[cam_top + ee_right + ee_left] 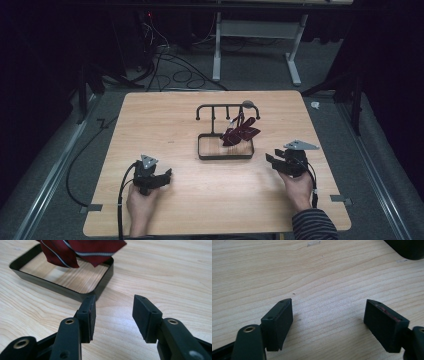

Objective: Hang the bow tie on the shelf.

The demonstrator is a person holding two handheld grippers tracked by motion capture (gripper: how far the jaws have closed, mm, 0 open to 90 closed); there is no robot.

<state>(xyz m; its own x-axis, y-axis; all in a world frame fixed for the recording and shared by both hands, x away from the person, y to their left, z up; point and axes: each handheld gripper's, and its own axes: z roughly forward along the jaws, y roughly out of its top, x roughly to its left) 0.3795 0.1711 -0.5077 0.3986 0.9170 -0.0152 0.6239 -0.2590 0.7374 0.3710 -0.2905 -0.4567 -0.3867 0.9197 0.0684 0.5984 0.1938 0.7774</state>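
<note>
Dark red striped tie [241, 131] draped from black rack [227, 111], hanging over its rectangular tray [225, 155], mid-counter [190, 210]. Left gripper [162, 179] and right gripper [272, 159]: jaws parted, empty. White stripes plain in right gripper view.

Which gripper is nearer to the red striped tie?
Right. The right gripper sits just right of the tie and its rack; the left gripper rests farther off toward the table's near-left side.

1. High view: above, looks fwd & down, far off, whole table [150, 115].
2. Left gripper view: low, close on bare wood.
3. Right gripper view: low, close; shares rack tray [100, 287] w/ high view.
</note>
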